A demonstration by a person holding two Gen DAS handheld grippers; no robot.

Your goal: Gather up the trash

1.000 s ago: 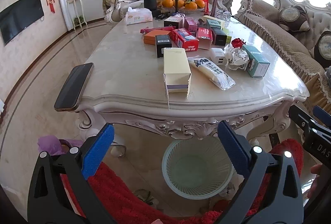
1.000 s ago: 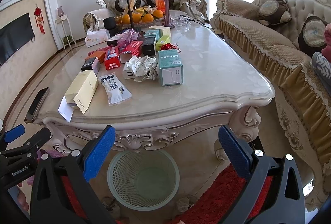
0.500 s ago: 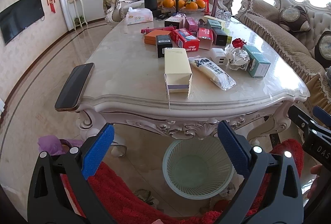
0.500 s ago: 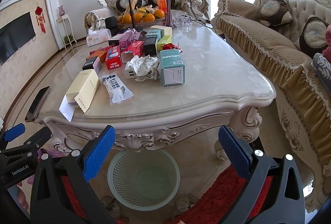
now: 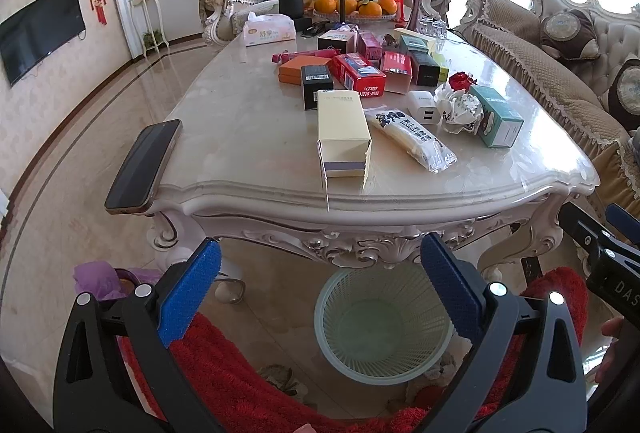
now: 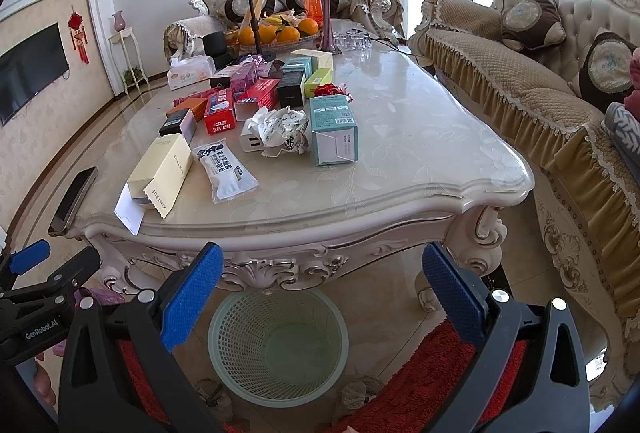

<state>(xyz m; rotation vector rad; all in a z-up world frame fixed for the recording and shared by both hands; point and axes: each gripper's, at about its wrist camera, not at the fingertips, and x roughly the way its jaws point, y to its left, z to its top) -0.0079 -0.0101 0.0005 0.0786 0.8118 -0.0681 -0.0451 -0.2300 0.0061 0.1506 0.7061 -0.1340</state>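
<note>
**Claws wait below the table's edge**

My left claw (image 5: 320, 289) and right claw (image 6: 322, 287) gape wide, holding nothing, above the basket (image 6: 278, 341) on open floor. Boxes crowd the table (image 6: 420, 161); a cream box (image 5: 343, 131) overhangs its near rim.

Crumpled paper (image 6: 280, 131) on table; basket (image 6: 278, 337) below

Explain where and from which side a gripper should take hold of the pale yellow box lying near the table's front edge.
Grip the pale yellow box across its long side walls, mid-length, coming from above. It lies flat, and its open, flapped end facing the table edge would probably crush.
</note>
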